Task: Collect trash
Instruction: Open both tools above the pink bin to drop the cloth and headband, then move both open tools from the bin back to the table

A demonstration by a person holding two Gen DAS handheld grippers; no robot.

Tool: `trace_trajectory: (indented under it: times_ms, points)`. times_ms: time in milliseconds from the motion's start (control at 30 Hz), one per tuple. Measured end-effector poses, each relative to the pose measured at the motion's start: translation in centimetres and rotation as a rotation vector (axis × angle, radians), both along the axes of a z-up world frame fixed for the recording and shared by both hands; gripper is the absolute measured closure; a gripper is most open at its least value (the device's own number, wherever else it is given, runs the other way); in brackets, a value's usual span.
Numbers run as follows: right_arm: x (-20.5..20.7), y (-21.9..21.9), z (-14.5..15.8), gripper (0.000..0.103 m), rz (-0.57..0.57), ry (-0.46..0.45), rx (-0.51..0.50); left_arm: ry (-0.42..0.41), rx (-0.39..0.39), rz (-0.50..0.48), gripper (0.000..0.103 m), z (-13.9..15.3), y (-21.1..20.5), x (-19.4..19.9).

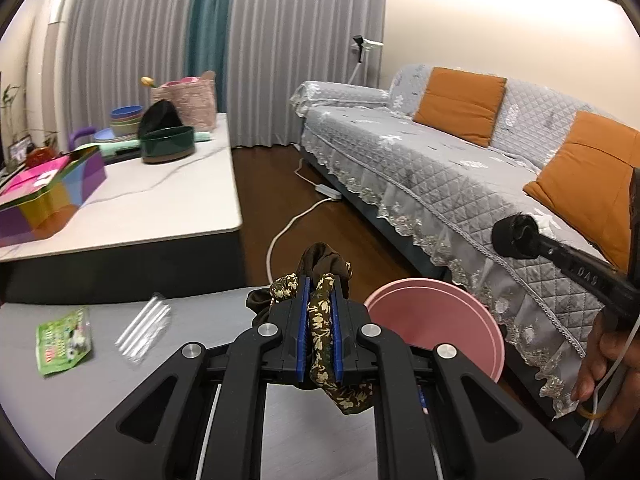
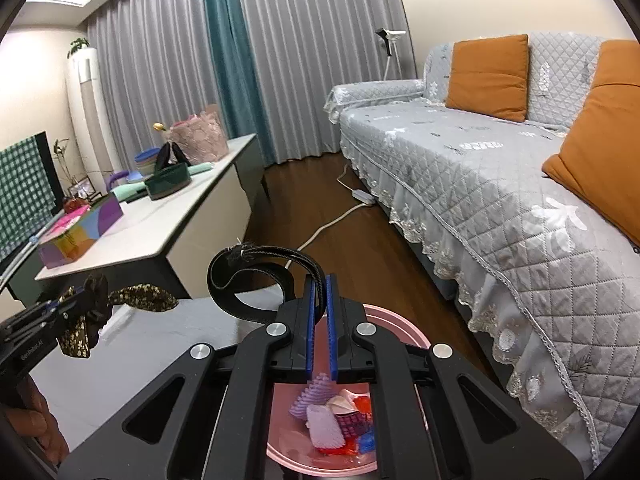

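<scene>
Floral fabric, a brown scrunchie-like band (image 1: pixel 322 322) with a cream flower print, sits clamped between the blue pads of the left gripper (image 1: pixel 320 292). Its long axis runs along the fingers: one bunched end pokes out past the fingertips, away from the camera, and the other end droops below the jaws toward the camera. In the right wrist view the same band (image 2: pixel 140 298) sticks out sideways from that gripper over the grey surface (image 2: pixel 160 344).

The right gripper (image 2: pixel 319 280) is clenched on a black strap (image 2: pixel 256 258), pinched near the fingertips. From the pinch the strap arches up and to the left, then curls down into a loop whose frayed end points upward. In the left wrist view its rolled end (image 1: pixel 516 236) hangs in front of the sofa (image 1: pixel 440 168).

Both tools angle forward and somewhat downward. A hand (image 1: pixel 608 364) wraps the right tool's handle at the right edge of the left view, with a pale cable running past it. Part of another hand (image 2: pixel 38 424) shows at the lower left of the right view.

The pink bin (image 2: pixel 394 320) stands on the floor just beside the grey surface, directly beneath the right gripper, and holds purple, red, white and blue scraps (image 2: pixel 340 420). On the grey surface, left of the left gripper, lie a green packet (image 1: pixel 64 340) and a clear wrapper (image 1: pixel 146 328), near each other but apart.
</scene>
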State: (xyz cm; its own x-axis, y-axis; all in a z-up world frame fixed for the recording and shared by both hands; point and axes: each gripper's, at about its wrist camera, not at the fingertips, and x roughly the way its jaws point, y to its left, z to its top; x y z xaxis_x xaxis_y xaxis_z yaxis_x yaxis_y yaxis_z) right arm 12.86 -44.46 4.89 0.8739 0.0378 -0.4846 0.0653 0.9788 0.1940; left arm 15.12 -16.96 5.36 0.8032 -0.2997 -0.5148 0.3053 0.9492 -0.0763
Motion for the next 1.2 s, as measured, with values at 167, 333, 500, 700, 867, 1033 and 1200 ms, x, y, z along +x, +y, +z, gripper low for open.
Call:
trace_trajectory:
  times_ms: [167, 333, 500, 700, 867, 1033, 1200]
  points:
    - [0.4, -0.7, -0.7, 0.097, -0.017, 0.024, 0.0, 0.007, -0.003, -0.047, 0.093, -0.3, -2.6, 0.9]
    - [0.8, -1.4, -1.4, 0.097, -0.032, 0.046, 0.0, 0.018, -0.009, -0.087, 0.093, -0.7, -4.6, 1.8]
    - [1.1, -1.9, -2.1, 0.097, -0.036, 0.065, -0.008, 0.037, -0.015, -0.119, 0.093, -1.3, -6.4, 2.8]
    - [1.4, -2.5, -2.8, 0.097, -0.043, 0.081, -0.012, 0.049, -0.018, -0.148, 0.093, -1.8, -7.7, 3.6]
    - [1.4, -3.1, -3.1, 0.094, -0.053, 0.087, -0.006, 0.077, -0.025, -0.17, 0.093, -2.4, -8.6, 4.4]
    - [1.4, -3.6, -3.4, 0.082, -0.069, 0.102, -0.002, 0.12, -0.022, -0.182, 0.073, -3.0, -9.1, 4.9]
    - [1.4, -3.8, -3.5, 0.062, -0.1, 0.106, 0.01, 0.118, -0.037, -0.152, 0.071, -2.7, -7.9, 4.1]
